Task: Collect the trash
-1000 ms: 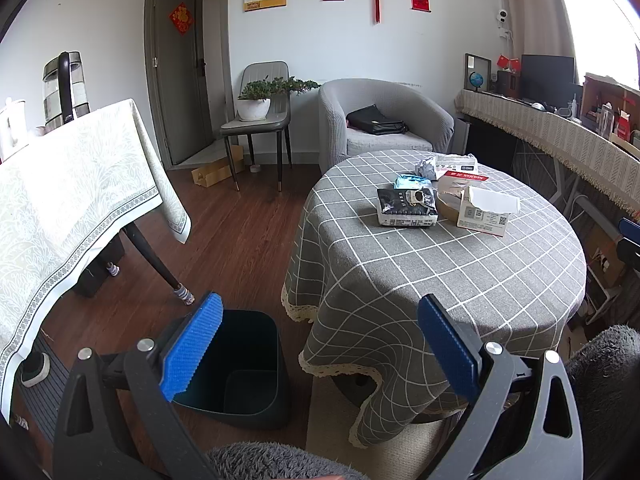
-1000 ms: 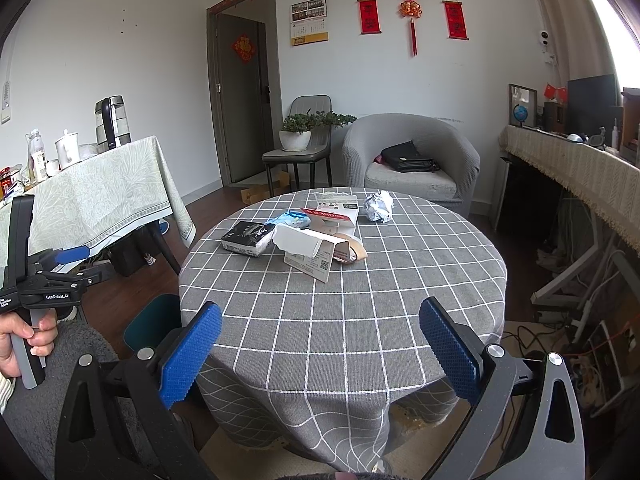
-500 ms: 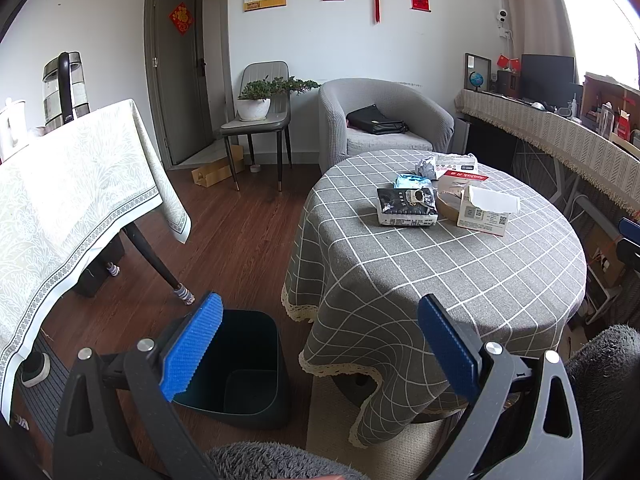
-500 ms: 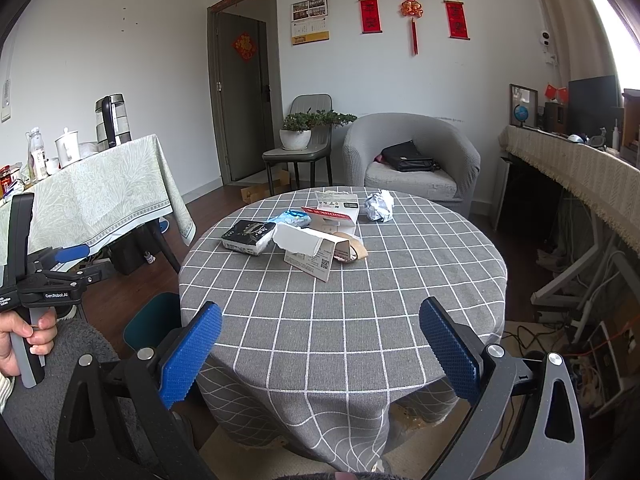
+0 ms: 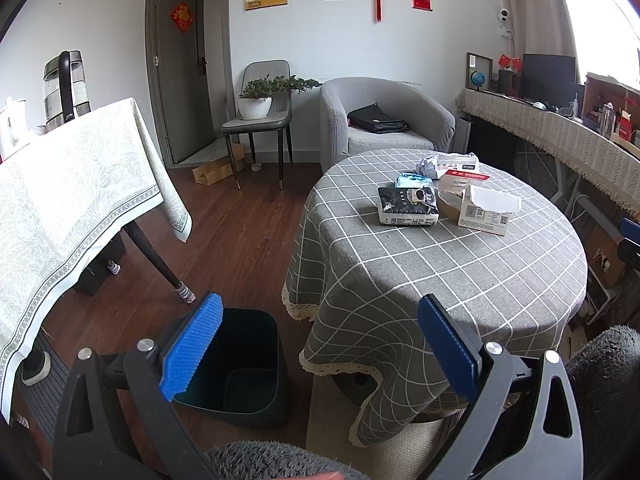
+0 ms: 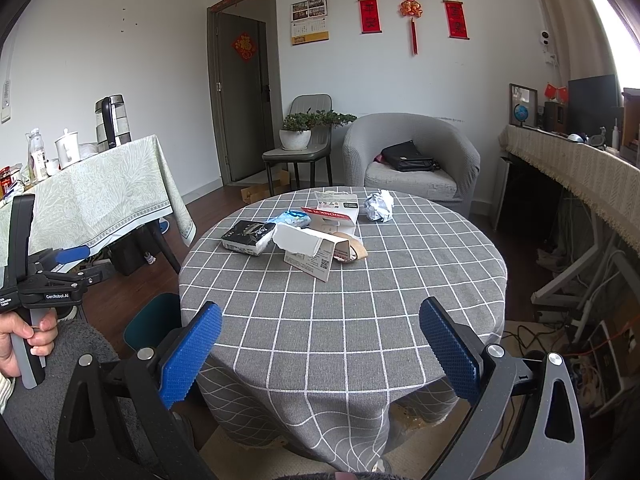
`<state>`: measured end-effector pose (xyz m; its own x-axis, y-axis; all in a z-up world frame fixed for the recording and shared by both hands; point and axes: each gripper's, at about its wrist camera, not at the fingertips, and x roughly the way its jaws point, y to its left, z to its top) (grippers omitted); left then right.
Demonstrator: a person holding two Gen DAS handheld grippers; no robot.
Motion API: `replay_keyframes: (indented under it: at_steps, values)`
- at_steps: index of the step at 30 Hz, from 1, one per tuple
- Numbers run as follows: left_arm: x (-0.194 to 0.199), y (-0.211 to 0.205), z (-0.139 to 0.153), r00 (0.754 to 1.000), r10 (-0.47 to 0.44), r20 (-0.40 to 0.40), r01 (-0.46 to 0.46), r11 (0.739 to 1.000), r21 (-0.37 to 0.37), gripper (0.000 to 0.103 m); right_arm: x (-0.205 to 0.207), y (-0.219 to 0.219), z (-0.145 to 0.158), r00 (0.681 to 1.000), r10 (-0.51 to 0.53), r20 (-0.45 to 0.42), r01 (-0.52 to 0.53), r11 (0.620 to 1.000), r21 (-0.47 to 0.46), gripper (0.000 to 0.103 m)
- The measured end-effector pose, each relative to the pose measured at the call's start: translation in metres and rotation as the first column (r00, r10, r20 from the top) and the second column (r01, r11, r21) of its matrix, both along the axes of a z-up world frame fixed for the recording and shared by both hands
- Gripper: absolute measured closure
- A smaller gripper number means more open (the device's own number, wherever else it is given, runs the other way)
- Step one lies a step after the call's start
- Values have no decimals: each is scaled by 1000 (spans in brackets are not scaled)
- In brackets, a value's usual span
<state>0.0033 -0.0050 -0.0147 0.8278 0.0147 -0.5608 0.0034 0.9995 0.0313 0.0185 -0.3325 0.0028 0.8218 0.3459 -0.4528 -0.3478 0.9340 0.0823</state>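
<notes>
Left wrist shows dark bin [image 5: 244, 364] interior, right wrist only its rim, both grippers' jaws released, empty.

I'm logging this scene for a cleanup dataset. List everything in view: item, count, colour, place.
round table: 1, grey checked cloth, centre
black packet: 1, table's left
blue wrapper: 1, behind the packet
torn white box: 1, table middle
red-white carton: 1, table's far side
crumpled paper: 1, white, far right of the pile
trash bin: 1, dark teal, floor left of table
armchair: 1, grey, holds a black bag
side table: 1, pale green cloth, left
kettle: 1, on side table
left gripper: blue pads, jaws open
right gripper: blue pads, jaws open
</notes>
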Motion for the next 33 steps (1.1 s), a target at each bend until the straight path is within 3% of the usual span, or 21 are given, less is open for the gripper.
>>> replay_keyframes:
  at_steps: [4,9,12,19,21,33]
  values:
    - [-1,0,2,999,37,-5,-37,999,19,4,4,1,-1,1000,-12,-7,12,1000,5,3]
    - [3,7,9,999,22,-29,-23,999,-35,4,1,8,6,1000,-29,6,29,999,-28,3]
    - [5,5,14,999,34,-3,-34,999,-41,5,5,15,8,1000,-26,10,26,999,-29,3]
    - [27,-4,13,999,-42,-14,40,993,-113,10,23,35,12,999,-34,20,35,999,-34,3]
    - [36,-8,12,998,-65,-24,62,992,-108,14,33,44,14,1000,-14,11,14,999,-40,3]
    - [111,-41,-5,982,-178,-59,173,981,-84,15,116,64,5,996,3,-94,-7,999,-34,3]
